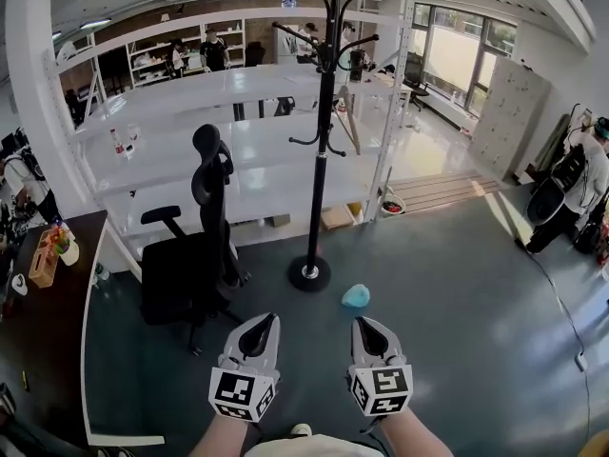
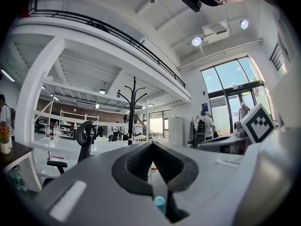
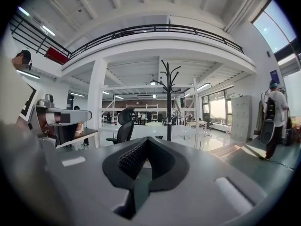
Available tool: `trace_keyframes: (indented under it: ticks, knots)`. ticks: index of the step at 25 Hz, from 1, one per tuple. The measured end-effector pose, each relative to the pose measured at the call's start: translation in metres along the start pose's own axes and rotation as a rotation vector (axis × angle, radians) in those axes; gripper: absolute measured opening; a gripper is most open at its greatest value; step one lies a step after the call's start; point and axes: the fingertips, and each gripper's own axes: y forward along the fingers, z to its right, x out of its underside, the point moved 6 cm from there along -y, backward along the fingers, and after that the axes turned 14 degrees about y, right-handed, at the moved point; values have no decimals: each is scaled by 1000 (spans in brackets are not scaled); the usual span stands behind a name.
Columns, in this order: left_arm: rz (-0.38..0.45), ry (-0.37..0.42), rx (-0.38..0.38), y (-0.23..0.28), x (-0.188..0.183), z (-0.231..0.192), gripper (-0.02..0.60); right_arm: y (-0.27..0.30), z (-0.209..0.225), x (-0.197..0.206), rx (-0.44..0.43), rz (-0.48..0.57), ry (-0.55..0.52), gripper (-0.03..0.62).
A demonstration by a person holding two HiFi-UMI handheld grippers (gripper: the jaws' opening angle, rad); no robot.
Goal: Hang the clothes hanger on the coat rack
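Nearest, your left tool (image 1: 259, 327) and right tool (image 1: 369, 327) are both closed tip to tip, empty. Beyond, a pale blue object (image 1: 356, 296), possibly the hanger, lies on the surface (image 1: 447, 284) near the coat rack (image 1: 324, 141) base. Risk: reaching with closed tools would push it away; a hard hook-on could rock the rack.

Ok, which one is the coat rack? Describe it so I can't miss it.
Find the long white shelving across the room; in front of it stands the coat rack, a tall thin black pole on a round base. It is right of the black office chair, and only it branches into curved hooks up top.
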Motion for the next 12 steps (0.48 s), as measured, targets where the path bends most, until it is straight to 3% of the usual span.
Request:
trace_keyframes:
  ticks: [8,12]
  knots:
    - [-6,27,6,-5,-4,10,0,-14,2,-6,4,9,45,26]
    - [-7,-2,12,-8,0,10,0,-18,1,-4,9,7,39,25]
